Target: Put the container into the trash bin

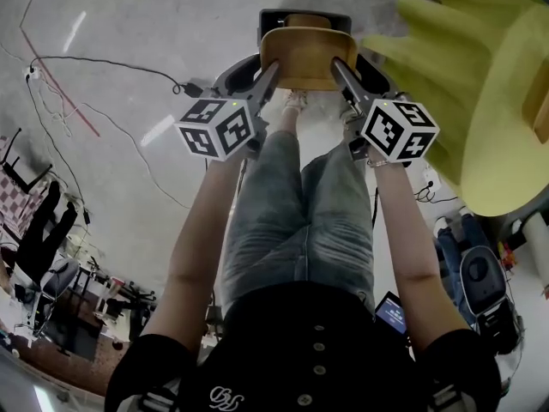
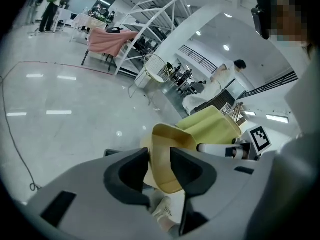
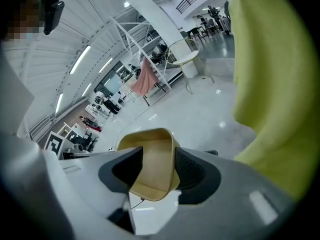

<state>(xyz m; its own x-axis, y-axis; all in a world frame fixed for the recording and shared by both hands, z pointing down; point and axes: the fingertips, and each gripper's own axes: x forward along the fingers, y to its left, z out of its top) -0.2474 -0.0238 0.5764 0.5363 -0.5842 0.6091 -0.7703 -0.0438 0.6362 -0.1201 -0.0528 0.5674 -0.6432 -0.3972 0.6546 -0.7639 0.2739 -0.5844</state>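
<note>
Left gripper: jaws closed on the left wall of the container. Container is up in the air between both my hands, long axis left to right. Trash bin sits on the floor directly under it, just beyond the shoes, so I judge the move is straight down. Right gripper: jaws clamped on the right wall. Neither hand is nearer. Count: one container, one bin, two grippers, one yellow chair at the right.

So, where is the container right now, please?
Head view, top centre: the container is held between left gripper and right gripper, above the dark bin.
</note>
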